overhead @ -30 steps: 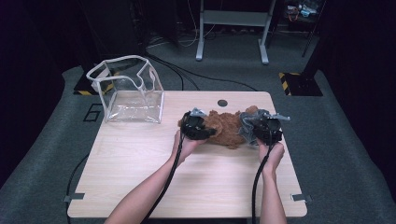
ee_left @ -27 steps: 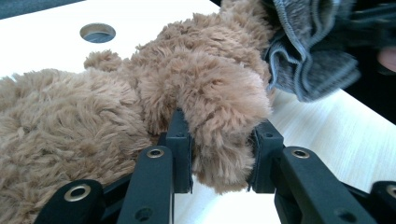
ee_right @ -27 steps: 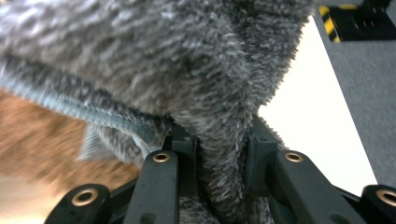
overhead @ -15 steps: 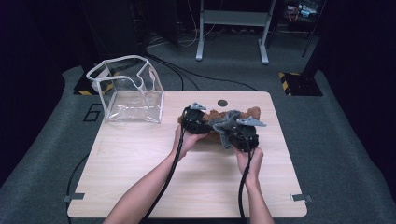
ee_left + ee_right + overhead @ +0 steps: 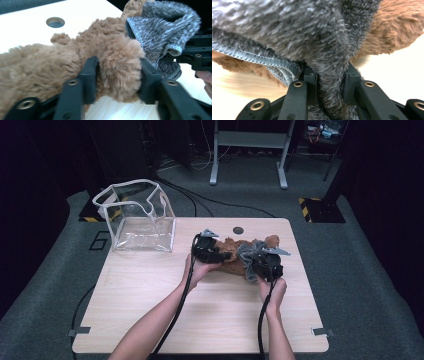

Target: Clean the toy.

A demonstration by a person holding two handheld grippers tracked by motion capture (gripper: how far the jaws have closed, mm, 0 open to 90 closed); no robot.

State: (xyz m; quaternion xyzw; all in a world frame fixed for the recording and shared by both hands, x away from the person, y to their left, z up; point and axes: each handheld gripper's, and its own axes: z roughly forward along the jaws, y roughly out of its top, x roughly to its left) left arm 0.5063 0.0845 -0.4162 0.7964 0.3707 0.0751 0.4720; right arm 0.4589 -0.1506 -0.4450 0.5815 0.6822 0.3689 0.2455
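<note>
While the grey knitted garment is being worked along the brown plush bear, which lies on its side near the far edge of the tabletop, the step will go best if one side holds the toy firm and the other does the pulling. The garment's stitched hem should be kept spread so a limb passes through the opening and does not bunch against it. Pull along the bear's length, not upward, or the toy will lift off the wood. A clear plastic bag stands open at the far left corner, well apart from the work.

The left gripper sits at the bear's left side. In the left gripper view its jaws bracket a furry limb at a medium width; they have just been opening, with the limb between them, and the pads look to rest against the fur more than squeeze it, so I judge the hold released or nearly so. The right gripper is closed narrow on a fold of the grey garment, fabric pinched firmly between both pads, with the bear's brown fur just behind
</note>
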